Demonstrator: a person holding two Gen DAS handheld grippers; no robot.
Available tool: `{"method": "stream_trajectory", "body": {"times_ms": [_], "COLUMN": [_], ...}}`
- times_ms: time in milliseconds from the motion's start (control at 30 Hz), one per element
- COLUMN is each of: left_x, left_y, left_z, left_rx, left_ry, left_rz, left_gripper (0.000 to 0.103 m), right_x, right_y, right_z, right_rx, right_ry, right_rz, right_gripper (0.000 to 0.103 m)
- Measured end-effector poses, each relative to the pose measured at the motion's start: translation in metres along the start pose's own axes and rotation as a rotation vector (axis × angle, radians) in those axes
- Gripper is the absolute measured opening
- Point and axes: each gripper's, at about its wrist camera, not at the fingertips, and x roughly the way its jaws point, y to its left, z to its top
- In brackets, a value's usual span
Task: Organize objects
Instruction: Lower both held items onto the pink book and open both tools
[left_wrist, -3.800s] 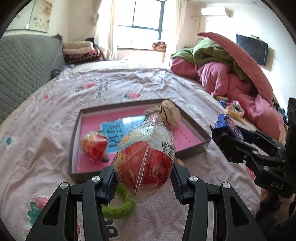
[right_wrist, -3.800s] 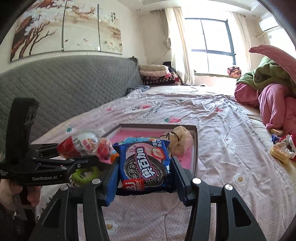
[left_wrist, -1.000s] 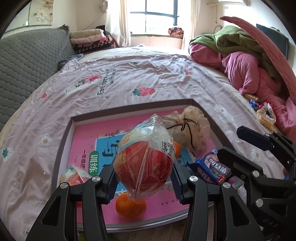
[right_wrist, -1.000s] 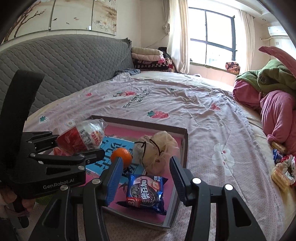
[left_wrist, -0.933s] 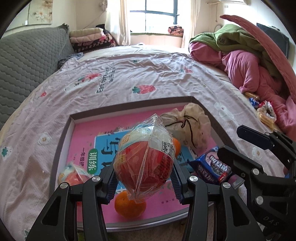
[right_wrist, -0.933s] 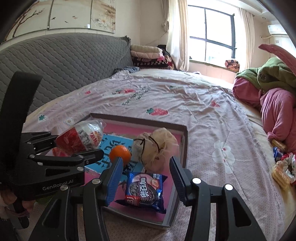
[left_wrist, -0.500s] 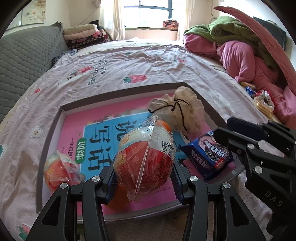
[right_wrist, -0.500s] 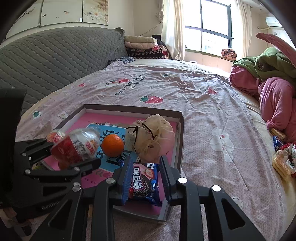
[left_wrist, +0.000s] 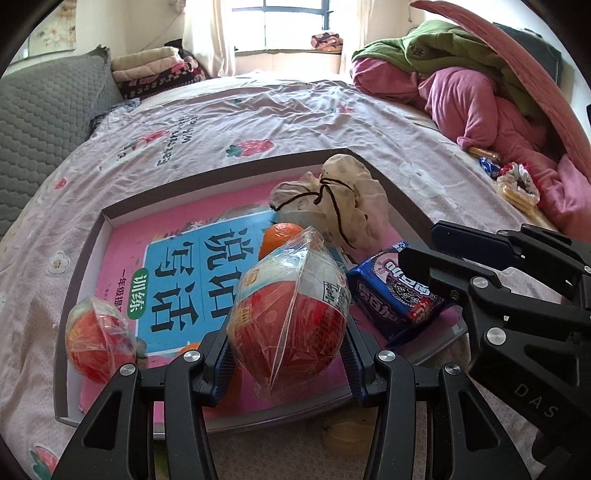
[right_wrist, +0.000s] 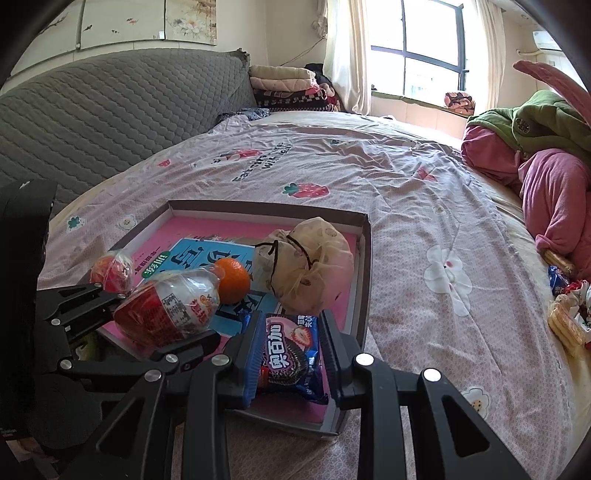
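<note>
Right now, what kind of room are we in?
Most likely a bedroom: a wide bed with a quilted grey headboard, folded blankets by the window, and heaped bedding.

The left gripper (left_wrist: 288, 354) clamps a wrapped red snack (left_wrist: 291, 317) above the tray (left_wrist: 88, 251) on the bed (left_wrist: 221, 110). Inside lie a book (left_wrist: 192, 273), another red snack (left_wrist: 98, 341), an orange (left_wrist: 277, 236) and a pouch (left_wrist: 343, 199). The right gripper (left_wrist: 417, 258) grips a cookie pack (left_wrist: 395, 295).

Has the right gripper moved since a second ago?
Yes. The right gripper has closed in on the cookie packet in the tray's near corner; earlier it was open and farther from the tray.
</note>
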Motion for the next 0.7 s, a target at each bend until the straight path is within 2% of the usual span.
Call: {"method": "stream_trajectory", "body": {"times_ms": [500,700], "left_x": [-0.002,-0.007], "left_y": [-0.003,-0.004], "left_z": [0.000,-0.001], "left_rx": [0.002,0.003], "left_ry": [0.021,0.012], "left_rz": [0.014,0.019], "left_gripper": [0.052,0.058], "right_x": [-0.007,-0.012], "right_y": [-0.019,-0.018], "right_z": [0.002,0.003], "right_rx": [0.092,0.097], "right_ry": [-0.002,-0.019], "right_rz": [0.017,0.027], "right_gripper": [0.030,0.032]}}
